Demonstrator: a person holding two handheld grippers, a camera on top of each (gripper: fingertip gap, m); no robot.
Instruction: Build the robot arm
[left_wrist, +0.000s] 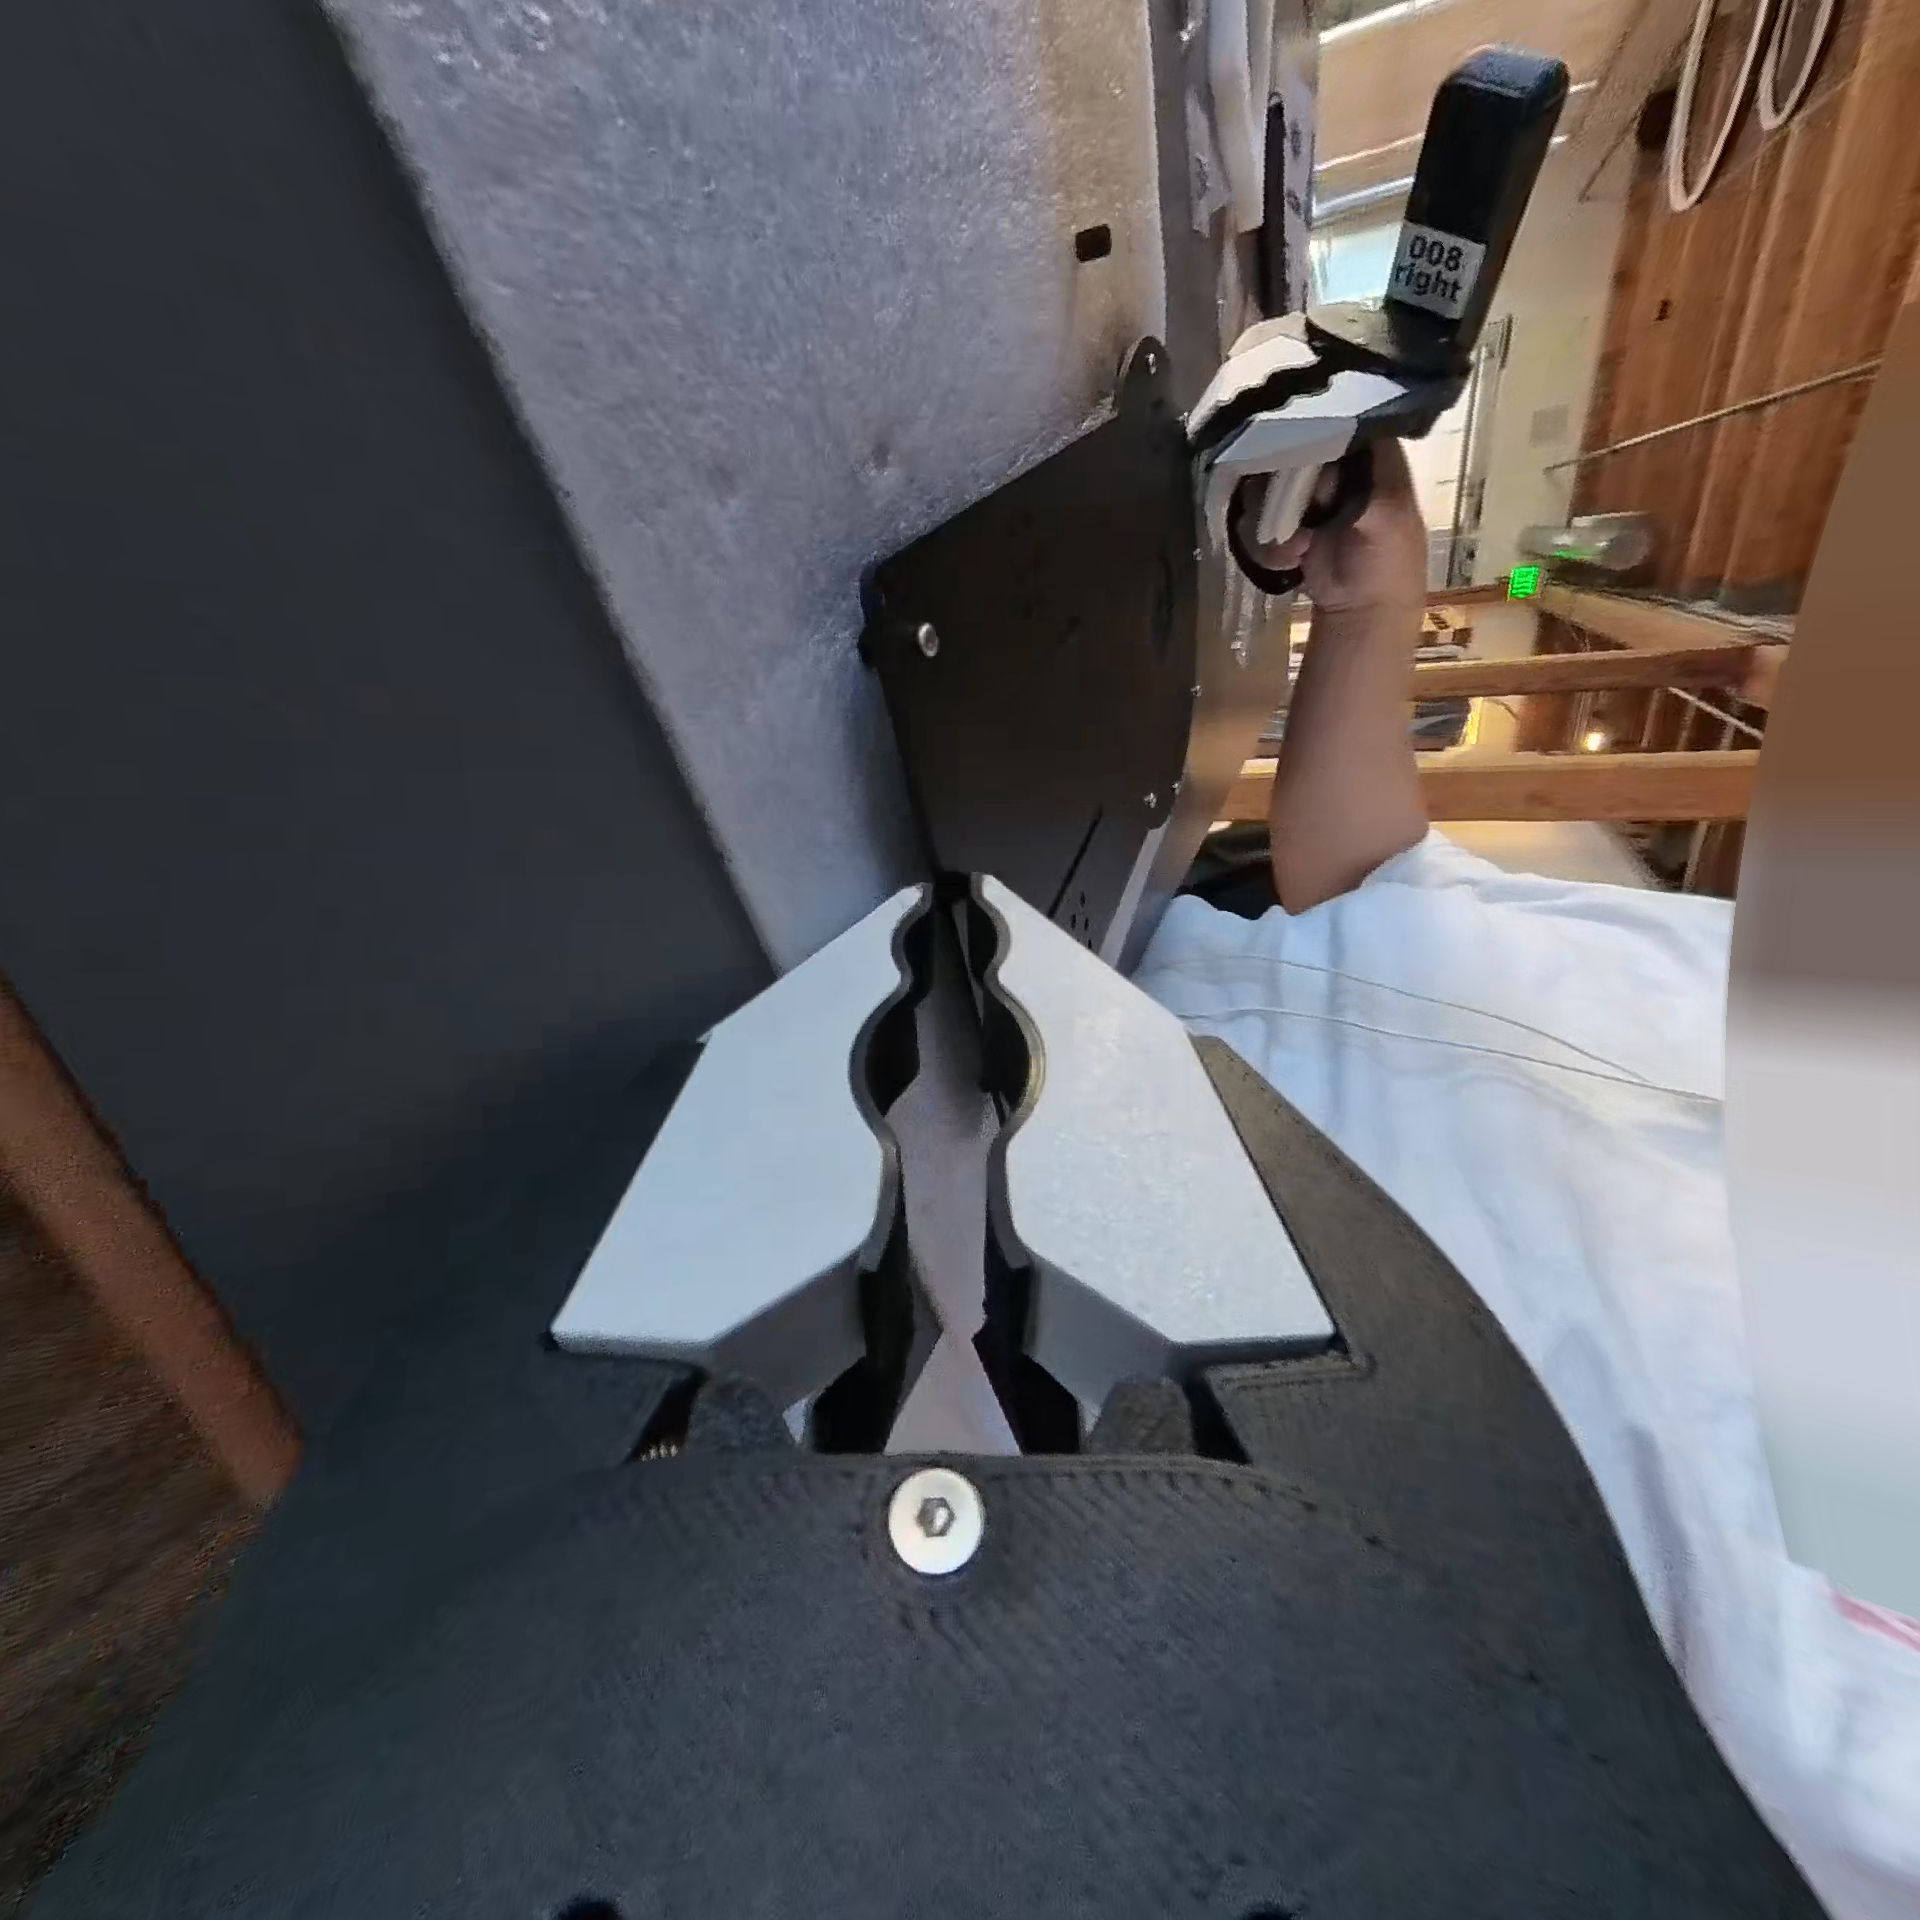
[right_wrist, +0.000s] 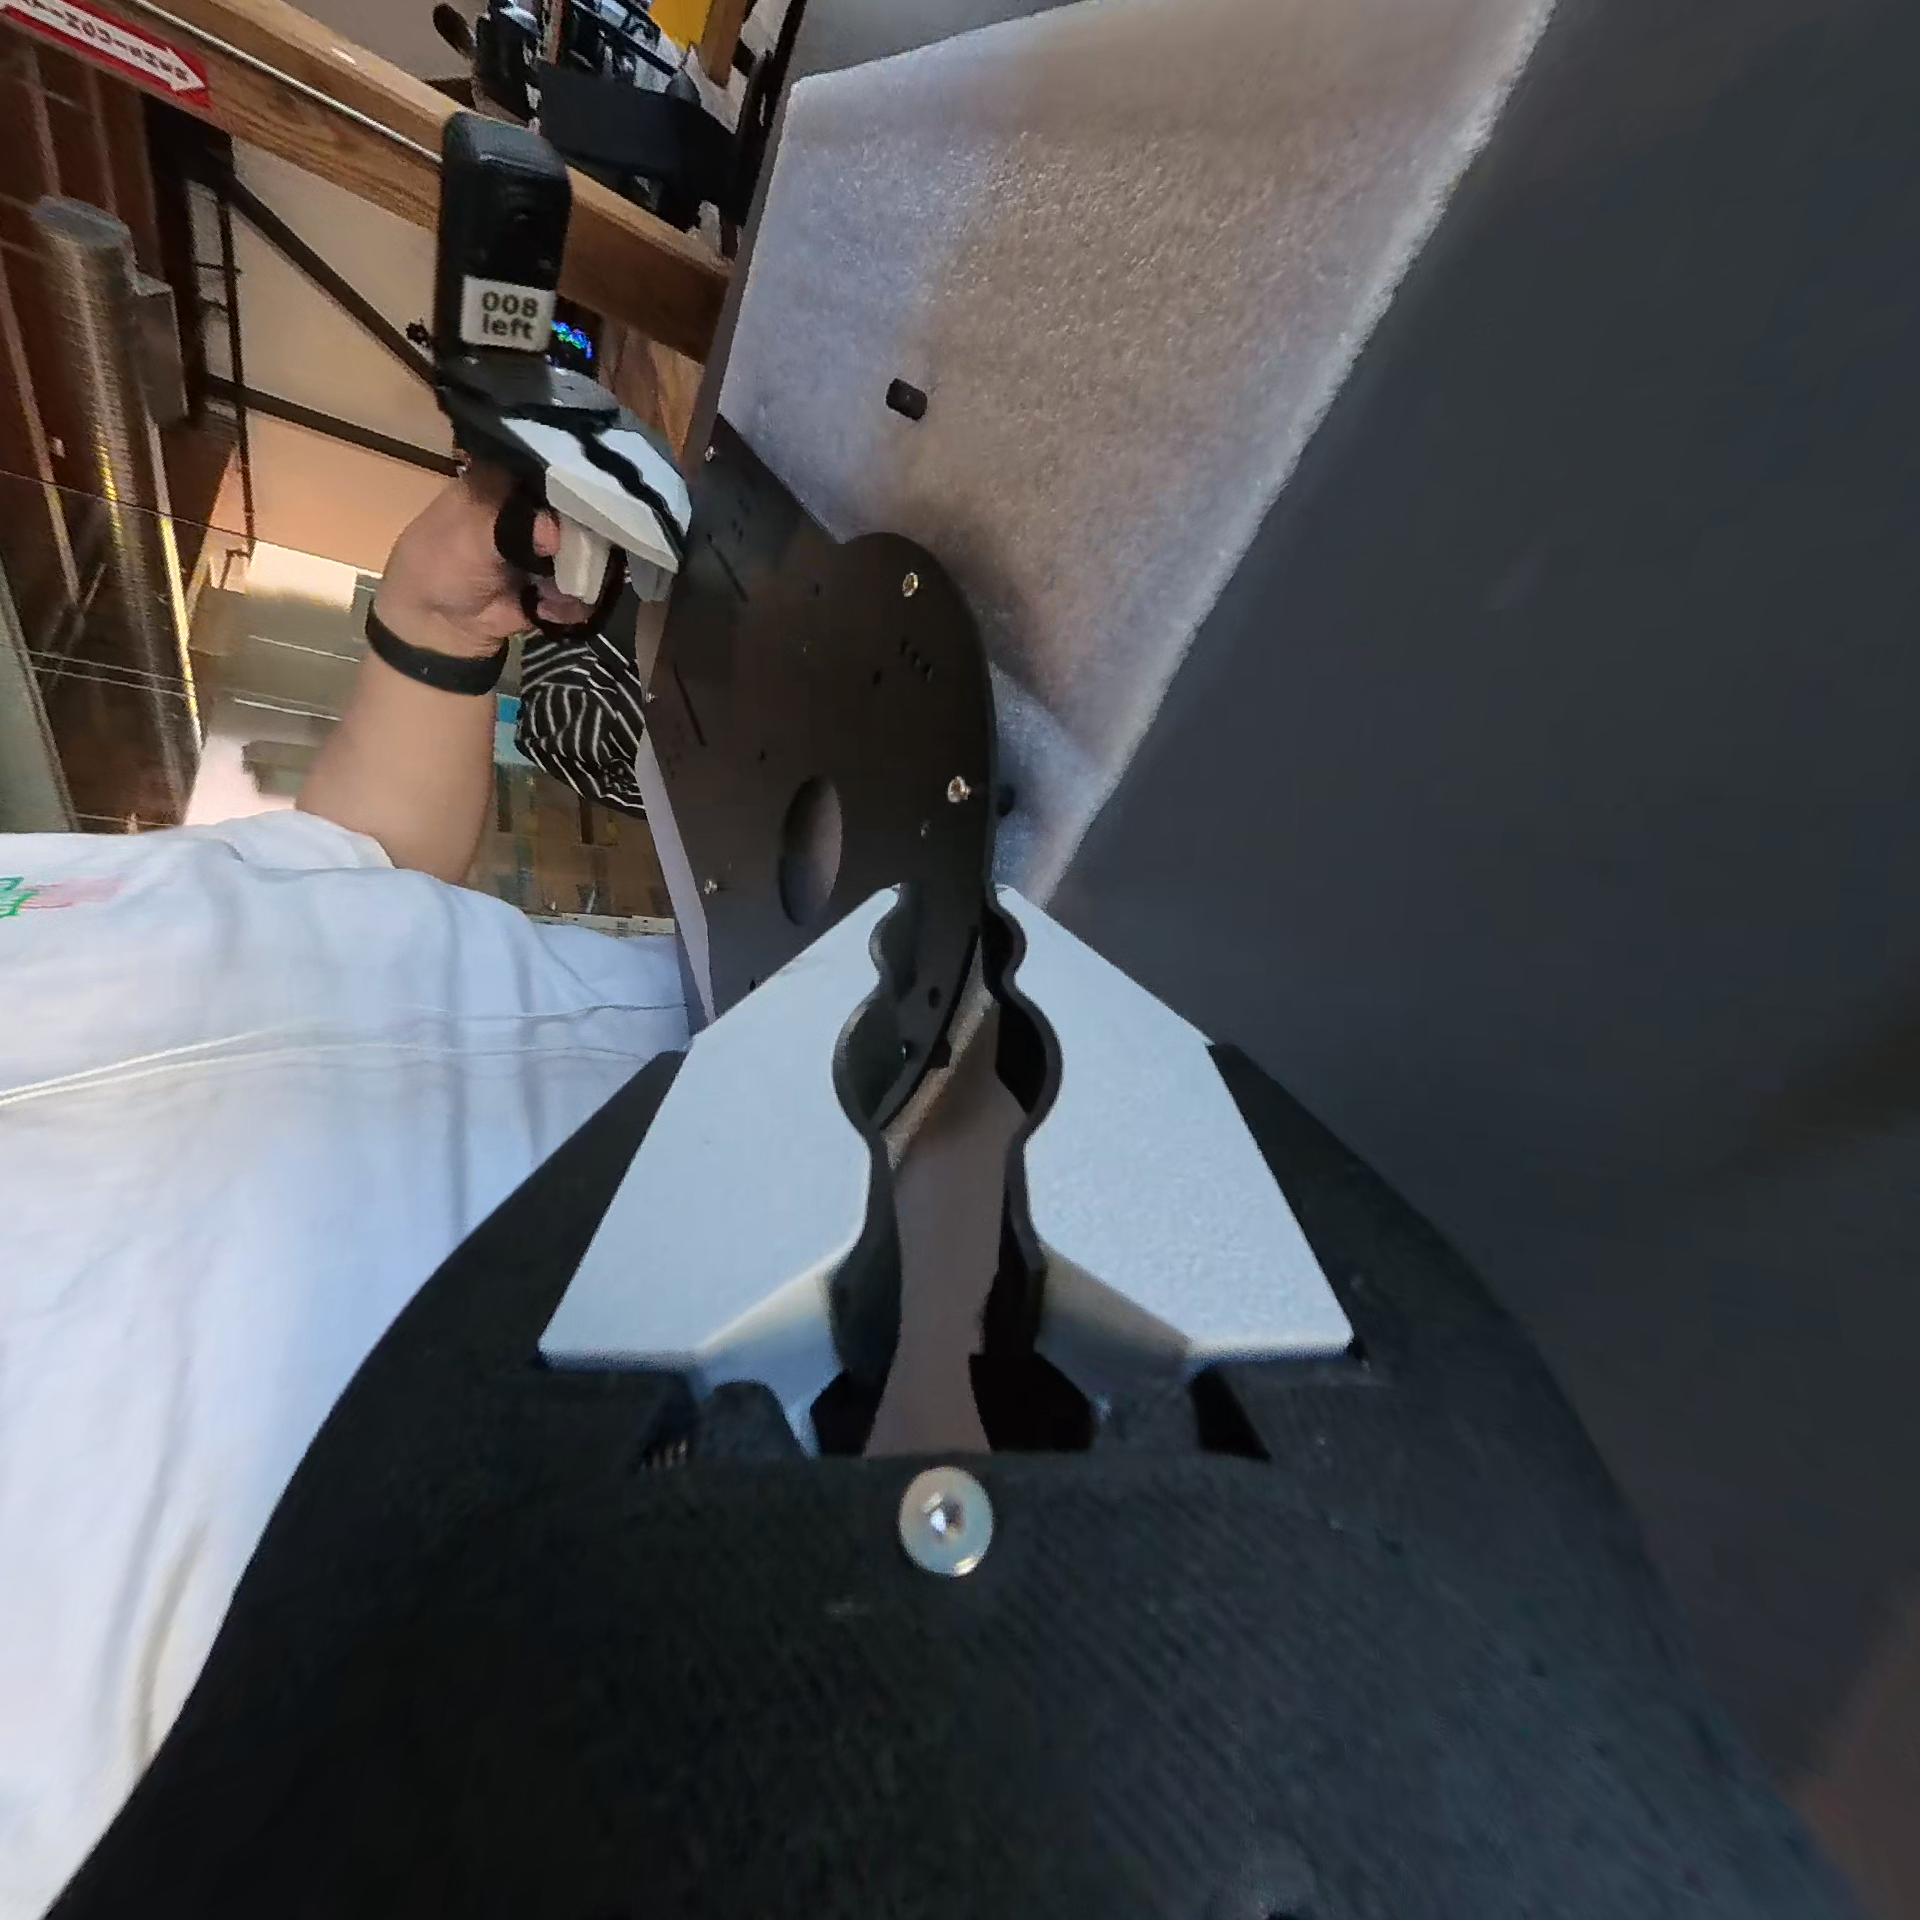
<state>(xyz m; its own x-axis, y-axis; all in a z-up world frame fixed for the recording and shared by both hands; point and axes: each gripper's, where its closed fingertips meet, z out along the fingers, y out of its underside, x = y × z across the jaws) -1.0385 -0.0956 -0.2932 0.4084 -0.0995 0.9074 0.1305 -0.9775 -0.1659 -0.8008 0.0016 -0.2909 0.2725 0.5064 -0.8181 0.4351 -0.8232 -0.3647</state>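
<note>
Black metal plate, flat and studded with small screws, sits edge-on between the tips of my left jaws; they are nearly closed and clamped on its lower corner, with only a thin sliver of gap behind the tips. A sheet of white foam lies against the plate's far face, and a dark grey surface fills the left of this view. Across the plate, my right gripper bites its upper edge, a bare hand on its trigger. A white shirt spreads below.

From the right wrist view, my right jaws are drawn in tight on the rounded edge of the same plate, which runs down between the fingers. A round hole shows in the plate just beyond the tips. The foam backs it here too, with the dark grey surface on the right. My left gripper grips the plate's far edge, held by a hand wearing a black wristband.
</note>
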